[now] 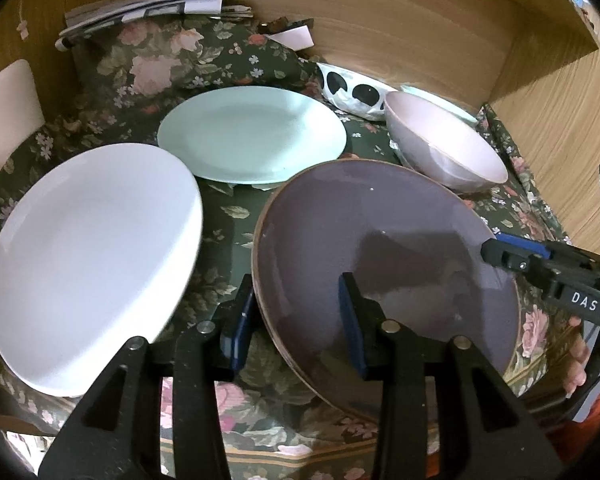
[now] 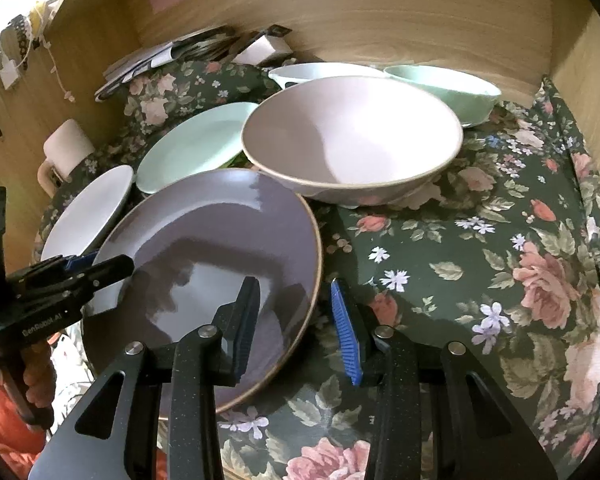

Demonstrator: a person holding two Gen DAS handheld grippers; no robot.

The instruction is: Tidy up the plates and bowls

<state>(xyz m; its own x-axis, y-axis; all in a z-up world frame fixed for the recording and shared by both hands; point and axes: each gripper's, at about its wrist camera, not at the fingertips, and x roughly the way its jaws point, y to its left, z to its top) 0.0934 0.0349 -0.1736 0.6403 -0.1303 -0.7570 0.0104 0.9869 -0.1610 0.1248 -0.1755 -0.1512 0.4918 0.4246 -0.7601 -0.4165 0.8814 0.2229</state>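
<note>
Landmark for all positions: the purple plate [image 1: 380,248], which sits at the front centre of the counter on a floral cloth [image 2: 460,280].

1. Well left of the purple plate: a white plate [image 1: 92,264], clear of it, with cloth showing between the two.
2. Behind and left of the purple plate: a mint plate [image 1: 252,136], lying flat; its near edge is close to the purple plate's far rim.
3. Far behind and to the left of the purple plate, against the wooden back wall [image 1: 380,32]: a pile of folded papers [image 1: 148,10].
4. At the purple plate's left rim: the left gripper [image 1: 296,280]. Its jaws stand partly apart astride the rim, one finger outside and one over the plate's inner face. Pad contact cannot be confirmed.
5. At the purple plate's right rim: the right gripper [image 2: 294,282]. Its jaws are in the same posture, one inside the rim and one outside. Whether they clamp the rim cannot be told.
6. Behind and right of the purple plate: a pink bowl [image 1: 444,148], upright, just beside its far rim.
7. Beyond the pink bowl, further from the purple plate: a spotted packet [image 1: 356,94], a white bowl [image 2: 320,70] and a mint bowl [image 2: 444,88].
</note>
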